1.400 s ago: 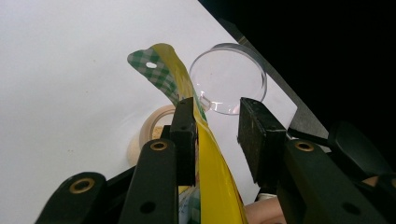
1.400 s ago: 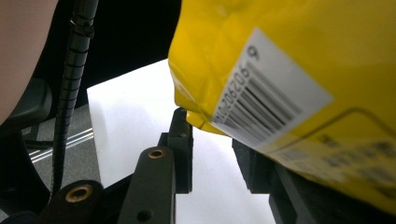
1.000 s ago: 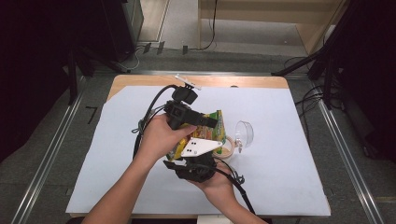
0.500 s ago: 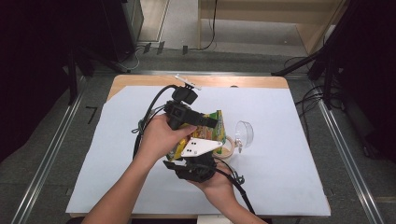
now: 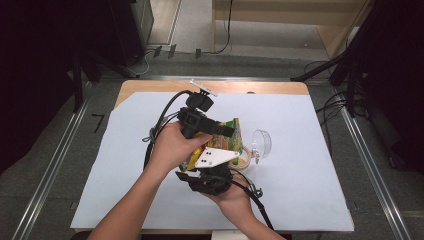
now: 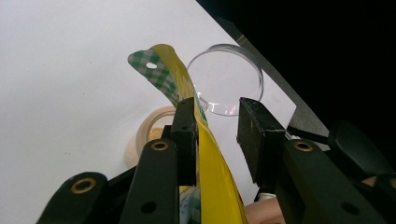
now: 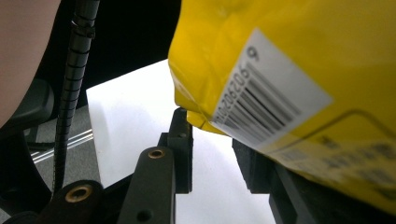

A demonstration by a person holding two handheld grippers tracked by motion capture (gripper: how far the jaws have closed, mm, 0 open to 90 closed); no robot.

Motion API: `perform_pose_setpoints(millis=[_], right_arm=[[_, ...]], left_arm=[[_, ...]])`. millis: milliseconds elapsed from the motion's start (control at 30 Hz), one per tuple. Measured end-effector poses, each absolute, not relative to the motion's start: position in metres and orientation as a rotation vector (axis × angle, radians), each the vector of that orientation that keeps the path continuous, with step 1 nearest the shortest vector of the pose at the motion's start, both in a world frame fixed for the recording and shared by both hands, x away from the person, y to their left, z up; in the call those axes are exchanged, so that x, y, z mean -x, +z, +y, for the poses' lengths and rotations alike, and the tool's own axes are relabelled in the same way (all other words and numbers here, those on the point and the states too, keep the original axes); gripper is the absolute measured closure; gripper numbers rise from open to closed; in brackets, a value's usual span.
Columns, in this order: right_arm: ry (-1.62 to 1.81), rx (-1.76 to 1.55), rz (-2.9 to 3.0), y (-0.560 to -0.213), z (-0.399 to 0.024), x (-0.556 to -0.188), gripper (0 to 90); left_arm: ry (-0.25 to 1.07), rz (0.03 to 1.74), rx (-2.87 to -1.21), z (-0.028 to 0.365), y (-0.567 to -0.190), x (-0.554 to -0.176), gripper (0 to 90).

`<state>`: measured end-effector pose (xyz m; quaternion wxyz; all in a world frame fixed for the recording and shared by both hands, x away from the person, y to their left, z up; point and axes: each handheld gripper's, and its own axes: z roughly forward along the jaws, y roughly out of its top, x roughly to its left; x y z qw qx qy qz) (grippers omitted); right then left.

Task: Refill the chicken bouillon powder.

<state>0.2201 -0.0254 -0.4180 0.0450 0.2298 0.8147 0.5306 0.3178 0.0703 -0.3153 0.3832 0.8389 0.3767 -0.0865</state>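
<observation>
Scene: a table under a white sheet, with a person's two hands working near its middle.
Left tongs: held in the left hand, pointing toward the yellow packet.
Left tongs, state: in the left gripper view the packet's yellow edge lies against the inner face of one pad; a clear gap stands between it and the other pad, so the jaws are parted and not pressing on the packet.
Right tongs: held in the right hand, low and just in front of the packet, a grey three-cornered plate on top.
Right tongs, state: in the right gripper view the packet's lower corner sits over the gap between the jaws; whether the pads press on it I cannot tell.
Yellow packet, position: raised above the table near its middle, between the two tongs; green-checked top strip with a hang hole up, barcode label on its back.
Bowl: small, beige, on the sheet directly under the packet, grainy contents visible.
Clear lid: round, transparent, lying on the sheet just beside the bowl.
</observation>
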Motion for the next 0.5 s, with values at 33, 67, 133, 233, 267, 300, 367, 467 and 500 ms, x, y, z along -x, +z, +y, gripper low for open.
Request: perform_pose_setpoints(millis=[33, 67, 133, 233, 267, 300, 367, 467, 500], right_arm=[[1.621, -0.702, 2.489, -0.4180, -0.0254, -0.2201, 70.4], [1.620, -0.701, 2.482, -0.4180, -0.0260, -0.2205, 70.4], [1.621, -0.706, 2.485, -0.4179, -0.0263, -0.2203, 70.4], [1.628, -0.713, 2.485, -0.4180, -0.0263, -0.2203, 70.1], [1.633, -0.714, 2.485, -0.4182, -0.0263, -0.2206, 70.1], [1.634, -0.718, 2.485, -0.4181, -0.0262, -0.2206, 70.1], [1.636, -0.720, 2.488, -0.4176, -0.0259, -0.2203, 70.1], [1.640, -0.727, 2.491, -0.4163, -0.0254, -0.2200, 70.1], [1.639, -0.728, 2.493, -0.4161, -0.0253, -0.2201, 70.1]], left_arm=[[-0.221, 0.960, -2.139, 0.0703, -0.3153, -0.3178, 68.9], [-0.219, 0.962, -2.140, 0.0696, -0.3151, -0.3179, 68.9], [-0.223, 0.957, -2.140, 0.0691, -0.3151, -0.3180, 69.0], [-0.219, 0.960, -2.143, 0.0683, -0.3149, -0.3176, 69.1], [-0.214, 0.961, -2.144, 0.0679, -0.3147, -0.3172, 69.2], [-0.214, 0.961, -2.144, 0.0679, -0.3147, -0.3172, 69.5], [-0.214, 0.964, -2.144, 0.0680, -0.3143, -0.3169, 70.0], [-0.217, 0.965, -2.145, 0.0694, -0.3140, -0.3179, 70.4], [-0.216, 0.969, -2.144, 0.0694, -0.3141, -0.3181, 70.3]])
